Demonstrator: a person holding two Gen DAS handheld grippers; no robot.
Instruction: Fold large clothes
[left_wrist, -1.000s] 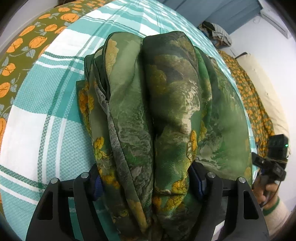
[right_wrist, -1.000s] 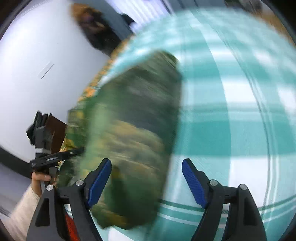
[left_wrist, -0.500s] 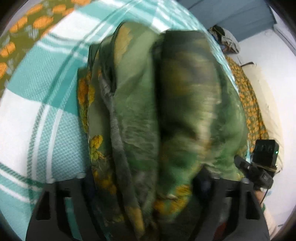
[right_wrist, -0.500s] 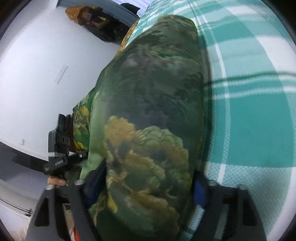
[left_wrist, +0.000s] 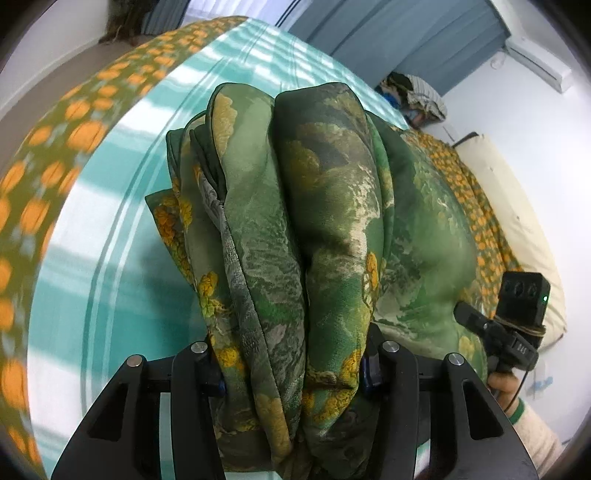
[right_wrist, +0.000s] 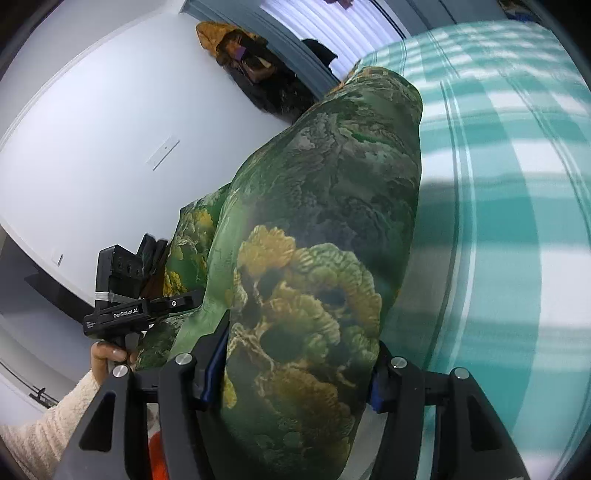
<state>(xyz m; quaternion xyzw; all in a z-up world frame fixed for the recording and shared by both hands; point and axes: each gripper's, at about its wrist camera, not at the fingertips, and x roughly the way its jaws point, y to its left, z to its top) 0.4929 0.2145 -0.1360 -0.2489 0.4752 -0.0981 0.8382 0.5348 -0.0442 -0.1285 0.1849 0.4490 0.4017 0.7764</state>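
A folded green garment (left_wrist: 295, 229), printed with yellow flowers and grey-green landscape, fills both wrist views above a bed covered in a teal-and-white checked sheet (left_wrist: 110, 236). In the left wrist view, an orange-flowered coverlet (left_wrist: 44, 155) lies off to the gripper's left beyond the sheet. The left gripper (left_wrist: 293, 363) is clamped on a thick bundle of the garment's folds, its jaws having just been closing, with the cloth packed between them and bulging over both fingers. From that grip the bundle's long axis runs straight ahead along the fingers, away from the tool, ending in rounded folded ends at the far side. To the gripper's right the cloth spreads in a broad smooth panel toward the other handheld unit, gripped by a hand (left_wrist: 502, 384) in a cream sleeve.

In the right wrist view, a hand (right_wrist: 109, 356) holds the left unit off to the tool's left, in front of a white wall (right_wrist: 92, 147). The right gripper (right_wrist: 295, 369) likewise grips the garment (right_wrist: 325, 206), jaws just closed further on a wide fold pressed between the blue pads (right_wrist: 216, 365). Here the cloth stretches forward and slightly rightward from the fingers, its far end over the checked sheet (right_wrist: 517, 221) that lies to the tool's right.
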